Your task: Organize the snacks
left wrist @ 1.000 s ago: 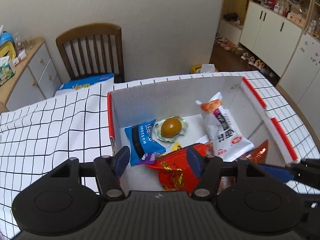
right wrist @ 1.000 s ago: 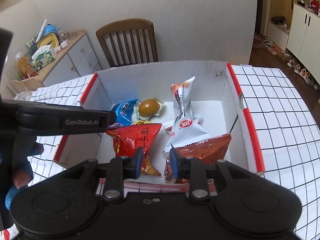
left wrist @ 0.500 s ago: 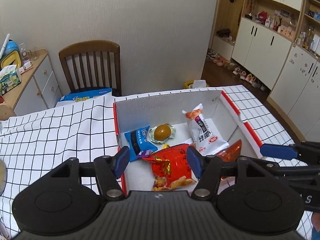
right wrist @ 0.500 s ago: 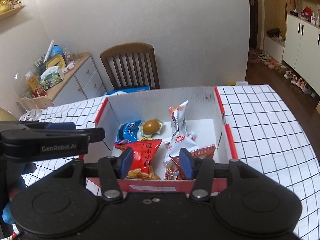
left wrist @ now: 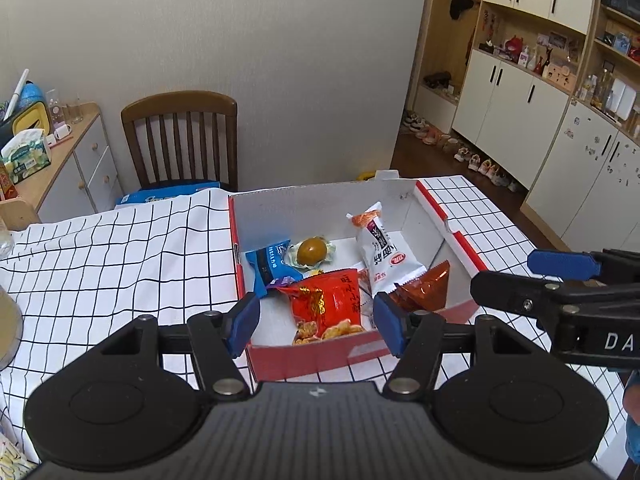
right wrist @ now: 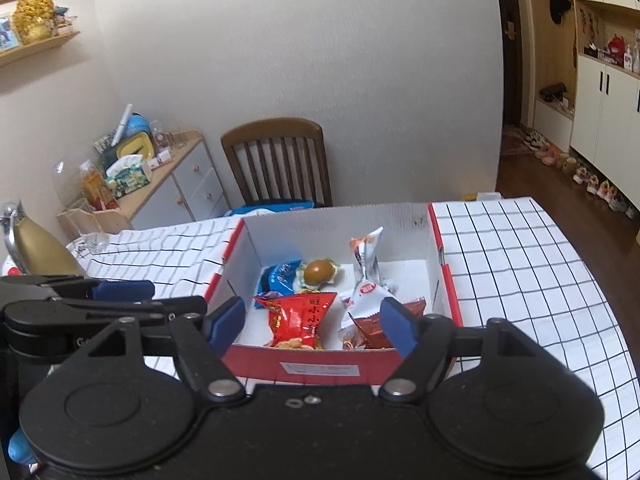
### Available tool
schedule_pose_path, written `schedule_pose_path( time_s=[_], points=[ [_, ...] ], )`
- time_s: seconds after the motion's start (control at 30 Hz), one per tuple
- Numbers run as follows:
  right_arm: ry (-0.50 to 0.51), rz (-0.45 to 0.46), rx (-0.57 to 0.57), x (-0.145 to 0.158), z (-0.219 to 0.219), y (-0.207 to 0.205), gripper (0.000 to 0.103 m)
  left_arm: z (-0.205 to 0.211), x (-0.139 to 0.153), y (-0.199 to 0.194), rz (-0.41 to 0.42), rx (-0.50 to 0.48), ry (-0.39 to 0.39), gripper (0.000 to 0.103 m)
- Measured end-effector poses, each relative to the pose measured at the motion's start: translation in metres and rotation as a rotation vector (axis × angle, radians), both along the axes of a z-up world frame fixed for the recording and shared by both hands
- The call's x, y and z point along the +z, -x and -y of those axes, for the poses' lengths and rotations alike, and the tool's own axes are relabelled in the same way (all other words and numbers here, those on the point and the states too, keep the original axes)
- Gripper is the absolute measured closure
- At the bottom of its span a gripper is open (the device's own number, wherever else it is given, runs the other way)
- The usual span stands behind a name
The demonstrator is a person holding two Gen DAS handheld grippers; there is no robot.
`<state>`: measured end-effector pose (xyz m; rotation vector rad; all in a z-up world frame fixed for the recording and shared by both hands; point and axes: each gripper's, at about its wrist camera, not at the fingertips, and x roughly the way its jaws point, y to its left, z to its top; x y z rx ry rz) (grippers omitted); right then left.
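A red-and-white cardboard box (left wrist: 432,208) (right wrist: 440,276) stands on the checked tablecloth and holds several snacks: a red packet (left wrist: 328,300) (right wrist: 300,316), a white packet (left wrist: 384,256) (right wrist: 366,276), an orange-brown packet (left wrist: 428,288) (right wrist: 372,326), a blue packet (left wrist: 268,264) (right wrist: 280,276) and a wrapped brown egg (left wrist: 312,250) (right wrist: 318,272). My left gripper (left wrist: 316,326) hangs open above the box's near edge, holding nothing. My right gripper (right wrist: 312,322) hovers over the near wall with its jaws opening and nothing between them.
A wooden chair (left wrist: 180,140) (right wrist: 276,160) stands behind the table, with a blue package (left wrist: 168,196) on its seat. A cabinet (left wrist: 60,160) with clutter is at the left. A gold object (right wrist: 36,248) sits at the table's left edge.
Both grippers have drawn back and risen from the box, so the whole box now shows. The right gripper's jaws have spread from nearly shut to wide. The snacks lie unmoved.
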<state>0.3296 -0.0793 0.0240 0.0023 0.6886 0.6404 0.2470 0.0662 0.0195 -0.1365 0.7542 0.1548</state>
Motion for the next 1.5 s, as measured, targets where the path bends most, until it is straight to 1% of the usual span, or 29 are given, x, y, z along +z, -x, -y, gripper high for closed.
schedule_pose_path(
  time_s=[0.17,0.23,0.43,0.47,0.5,0.53,0.57,0.63,0.77,0.8,0.83,0.87,1.0,1.1,1.23,1.5],
  points=[
    [-0.018,0.022,0.014,0.006,0.005,0.015,0.022,0.006,0.005,0.018,0.011,-0.001,0.001,0.04],
    [-0.023,0.032,0.019,0.008,0.008,0.02,0.02,0.006,0.007,0.024,0.021,-0.001,0.013,0.031],
    [-0.037,0.055,0.021,0.013,0.016,0.035,0.012,0.007,0.013,0.041,0.049,0.016,0.012,0.029],
    [-0.04,0.058,0.016,0.012,0.017,0.037,0.011,0.008,0.013,0.043,0.051,0.018,0.009,0.027],
    [-0.044,0.06,0.012,0.012,0.019,0.04,0.009,0.008,0.014,0.046,0.053,0.019,0.005,0.022],
    [-0.048,0.06,0.009,0.011,0.021,0.042,0.009,0.009,0.015,0.048,0.059,0.018,0.002,0.019],
    [-0.056,0.058,0.009,0.011,0.023,0.045,0.008,0.01,0.016,0.051,0.065,0.015,-0.002,0.019],
    [-0.065,0.06,0.011,0.012,0.027,0.05,0.003,0.012,0.017,0.055,0.065,0.009,-0.007,0.019],
    [-0.066,0.085,-0.012,0.014,0.033,0.058,0.0,0.012,0.016,0.064,0.062,0.015,0.036,0.017],
    [-0.071,0.085,-0.019,0.014,0.034,0.059,0.0,0.012,0.016,0.065,0.061,0.017,0.042,0.012],
    [-0.078,0.083,-0.024,0.014,0.037,0.06,0.0,0.013,0.015,0.068,0.063,0.021,0.044,0.003],
    [-0.083,0.079,-0.029,0.014,0.039,0.061,0.0,0.015,0.015,0.071,0.066,0.026,0.042,0.0],
    [-0.08,0.078,-0.042,0.012,0.042,0.062,0.0,0.018,0.014,0.076,0.065,0.026,0.041,0.0],
    [-0.07,0.091,-0.041,0.011,0.043,0.065,0.0,0.018,0.014,0.08,0.065,0.027,0.064,0.0],
    [-0.064,0.11,-0.035,0.012,0.044,0.069,0.0,0.02,0.016,0.083,0.071,0.036,0.055,0.0],
    [-0.069,0.106,-0.035,0.012,0.047,0.07,0.0,0.021,0.02,0.086,0.084,0.04,0.055,0.0]
  ],
)
